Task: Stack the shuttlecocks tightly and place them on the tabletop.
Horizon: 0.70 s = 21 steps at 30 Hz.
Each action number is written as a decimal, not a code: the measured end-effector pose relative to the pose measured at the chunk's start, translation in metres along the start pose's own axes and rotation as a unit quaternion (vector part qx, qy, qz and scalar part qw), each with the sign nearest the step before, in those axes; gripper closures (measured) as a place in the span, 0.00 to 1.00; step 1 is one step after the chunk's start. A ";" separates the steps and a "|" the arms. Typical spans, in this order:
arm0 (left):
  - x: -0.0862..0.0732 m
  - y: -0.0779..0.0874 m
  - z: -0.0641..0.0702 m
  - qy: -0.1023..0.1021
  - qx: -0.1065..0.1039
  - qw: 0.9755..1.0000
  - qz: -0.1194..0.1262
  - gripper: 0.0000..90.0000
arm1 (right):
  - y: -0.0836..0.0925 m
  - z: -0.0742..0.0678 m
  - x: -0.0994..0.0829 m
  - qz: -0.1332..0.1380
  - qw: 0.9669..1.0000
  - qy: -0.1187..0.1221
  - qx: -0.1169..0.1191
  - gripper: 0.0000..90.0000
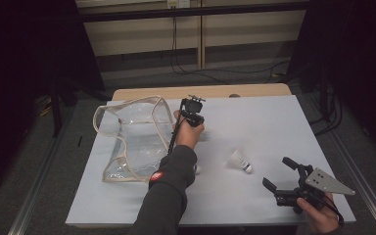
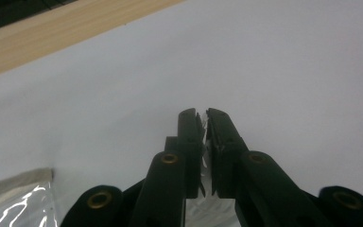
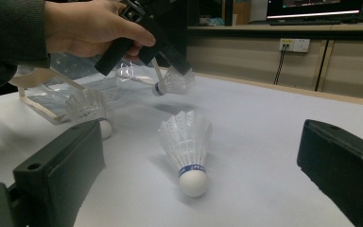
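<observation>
Between left tool [image 3: 172, 64] pads, feathery white shuttlecock [image 3: 170, 82] skirt.

Overhead and tongs-level views share one shuttlecock [image 1: 239, 161].

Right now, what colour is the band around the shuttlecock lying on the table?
Blue, above a white cork on the shuttlecock; clearest in the right gripper view.

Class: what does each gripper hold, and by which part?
The left gripper pinches a shuttlecock by its feather skirt, lifted. The right gripper is open, holding nothing.
</observation>
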<state>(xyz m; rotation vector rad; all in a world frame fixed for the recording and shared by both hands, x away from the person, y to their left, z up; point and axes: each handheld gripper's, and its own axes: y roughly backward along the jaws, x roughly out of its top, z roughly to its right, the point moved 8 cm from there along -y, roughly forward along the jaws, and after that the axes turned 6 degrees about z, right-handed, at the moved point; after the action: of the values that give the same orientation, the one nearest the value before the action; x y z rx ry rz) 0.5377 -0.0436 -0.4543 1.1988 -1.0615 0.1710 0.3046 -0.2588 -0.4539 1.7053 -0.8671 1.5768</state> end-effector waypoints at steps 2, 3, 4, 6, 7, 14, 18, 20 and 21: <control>0.001 -0.001 0.005 -0.003 -0.017 1.000 0.006 0.94 | 0.000 0.000 0.000 0.000 1.000 0.000 0.000 0.01; 0.000 -0.001 0.006 -0.008 -0.018 1.000 0.004 0.94 | 0.000 0.000 0.000 0.000 1.000 0.000 0.000 0.01; 0.000 -0.002 0.008 -0.011 -0.024 1.000 0.002 0.94 | 0.000 0.000 0.000 0.000 1.000 0.000 0.000 0.01; 0.000 -0.002 0.011 -0.018 -0.030 0.999 0.000 0.94 | 0.000 0.000 0.000 0.000 1.000 -0.001 0.000 0.01; -0.001 -0.002 0.012 -0.020 -0.033 0.999 0.000 0.94 | 0.000 0.000 0.000 0.000 1.000 -0.001 0.000 0.01; -0.001 -0.001 0.020 -0.037 -0.050 0.998 0.000 0.93 | 0.000 -0.001 -0.001 -0.003 1.000 -0.001 0.000 0.01; -0.003 -0.002 0.020 -0.044 -0.052 0.998 -0.003 0.91 | 0.000 0.000 0.000 -0.002 1.000 0.001 0.000 0.01; -0.004 -0.002 0.022 -0.044 -0.054 0.998 -0.004 0.91 | 0.000 0.000 0.000 -0.001 1.000 0.001 -0.001 0.01; -0.004 -0.002 0.022 -0.045 -0.056 0.997 -0.007 0.91 | 0.000 0.000 0.000 -0.001 1.000 0.000 -0.001 0.01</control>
<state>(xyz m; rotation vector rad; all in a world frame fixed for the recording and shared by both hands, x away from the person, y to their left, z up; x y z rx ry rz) 0.5244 -0.0607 -0.4593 1.1203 -1.1266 0.0470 0.3048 -0.2584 -0.4542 1.7031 -0.8671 1.5746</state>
